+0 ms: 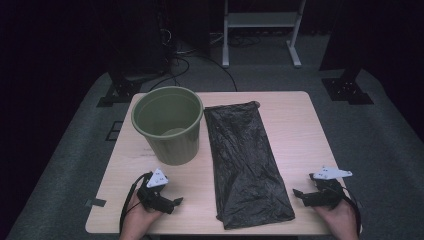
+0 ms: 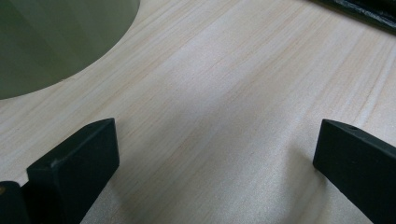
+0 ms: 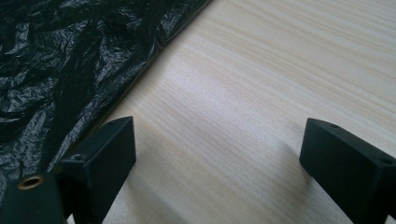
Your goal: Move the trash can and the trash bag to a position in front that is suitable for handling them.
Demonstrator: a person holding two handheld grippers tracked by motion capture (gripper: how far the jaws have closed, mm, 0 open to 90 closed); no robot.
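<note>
Lying flat along the middle of the pale wood counter (image 1: 295, 125), a black bag (image 1: 245, 165) stretches from the far edge nearly to the near edge. It is thin, glossy plastic, crumpled all over with fine creases that catch the light, roughly rectangular, a little wider at the near end. In the right gripper view the bag (image 3: 60, 60) fills the upper left, its straight edge running diagonally across bare wood.

Just left of the bag stands a green bin (image 1: 168, 124), upright, round and open at the top, with a ribbed wall; its side looks close to the bag's far left edge, though whether they touch cannot be told. In the left gripper view the bin (image 2: 51, 37) shows at the upper left.

The left claw (image 1: 175, 202) rests low at the near left of the counter, held by a hand (image 1: 137, 220), jaws spread wide over bare wood with nothing between them. The right claw (image 1: 298, 194) sits near the bag's near right corner, held by the other hand (image 1: 340, 217), jaws likewise spread and empty.
</note>
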